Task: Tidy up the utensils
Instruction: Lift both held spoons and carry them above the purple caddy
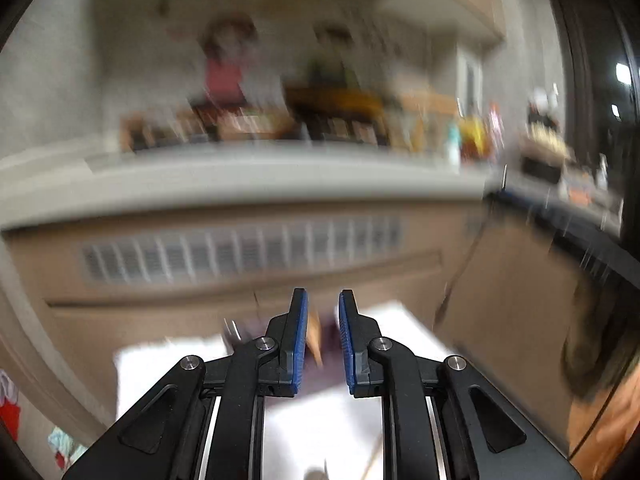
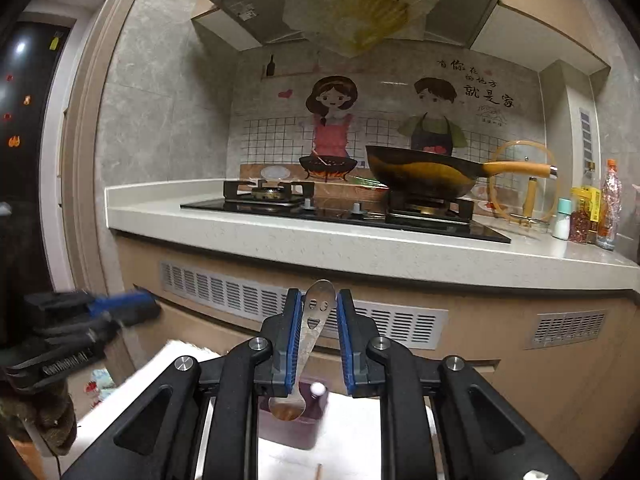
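Two grippers: left gripper [image 1: 323, 340] spread, holding nothing, picture blurry
Right gripper [image 2: 318, 336]: fingers close beside spoon [image 2: 314, 328]; pinching or not, cannot tell
Spoon: long way up, bowl down over cup [image 2: 294, 420]
Nearer: right gripper

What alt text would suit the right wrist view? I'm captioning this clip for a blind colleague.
The right gripper has a metal spoon with a smiley-face cutout between its blue pads, bowl down over a purple container on a white surface. Behind is a kitchen counter with a gas stove, a wok and a cartoon-couple backsplash; the left gripper shows blurred at left.
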Demonstrator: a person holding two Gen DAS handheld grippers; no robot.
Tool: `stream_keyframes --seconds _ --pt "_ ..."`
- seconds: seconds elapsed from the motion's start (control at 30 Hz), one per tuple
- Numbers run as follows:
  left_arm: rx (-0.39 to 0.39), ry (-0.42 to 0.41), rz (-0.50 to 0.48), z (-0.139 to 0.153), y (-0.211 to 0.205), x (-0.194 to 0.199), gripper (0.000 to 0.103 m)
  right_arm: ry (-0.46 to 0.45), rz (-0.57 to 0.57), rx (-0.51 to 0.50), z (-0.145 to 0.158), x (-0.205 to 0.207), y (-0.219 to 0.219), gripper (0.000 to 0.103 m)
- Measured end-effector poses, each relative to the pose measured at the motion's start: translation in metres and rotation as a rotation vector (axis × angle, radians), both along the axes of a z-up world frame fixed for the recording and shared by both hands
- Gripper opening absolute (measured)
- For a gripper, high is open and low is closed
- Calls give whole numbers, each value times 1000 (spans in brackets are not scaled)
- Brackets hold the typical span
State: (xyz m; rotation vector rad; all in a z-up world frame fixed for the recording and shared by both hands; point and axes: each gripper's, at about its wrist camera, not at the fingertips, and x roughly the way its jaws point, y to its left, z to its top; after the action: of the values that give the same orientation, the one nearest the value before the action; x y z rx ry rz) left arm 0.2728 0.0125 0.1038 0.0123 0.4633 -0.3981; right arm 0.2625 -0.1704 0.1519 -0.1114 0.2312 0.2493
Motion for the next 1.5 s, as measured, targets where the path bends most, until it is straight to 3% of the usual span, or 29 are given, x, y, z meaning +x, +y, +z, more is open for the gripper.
stream_keyframes --seconds 0.2,0.37,0.47,0.6,0.77,0.87,1.0,1.13,1.27,1.37,1.5 --pt "139 354 -65 -121 -16 14 23 145 62 -11 -47 -5 -6 16" --pt "279 527 -65 -189 -37 10 32 232 93 -47 -85 -8 -3 16" --pt "314 570 -44 -206 -39 16 34 263 100 -70 -98 -10 0 16" --pt "287 592 -29 -205 -35 24 34 275 107 -79 -106 -12 -1 16" --pt "294 557 0 -205 -37 20 33 292 115 -68 -109 -14 -5 16" --pt "273 404 36 -176 -38 4 33 293 113 -65 -109 -19 -9 16" --pt "151 136 82 -93 -30 -18 33 246 90 -69 -91 -25 -15 16" --pt "75 -172 150 2 -22 -30 33 95 49 -53 -40 -26 -16 16" --pt "-1 -438 218 69 -11 -30 33 -51 17 -34 21 -13 -8 17" --pt "-50 -543 247 88 -7 -17 33 -107 -9 -33 44 6 1 17" --pt "-88 -589 282 72 -2 26 33 -81 0 -14 42 43 12 17"
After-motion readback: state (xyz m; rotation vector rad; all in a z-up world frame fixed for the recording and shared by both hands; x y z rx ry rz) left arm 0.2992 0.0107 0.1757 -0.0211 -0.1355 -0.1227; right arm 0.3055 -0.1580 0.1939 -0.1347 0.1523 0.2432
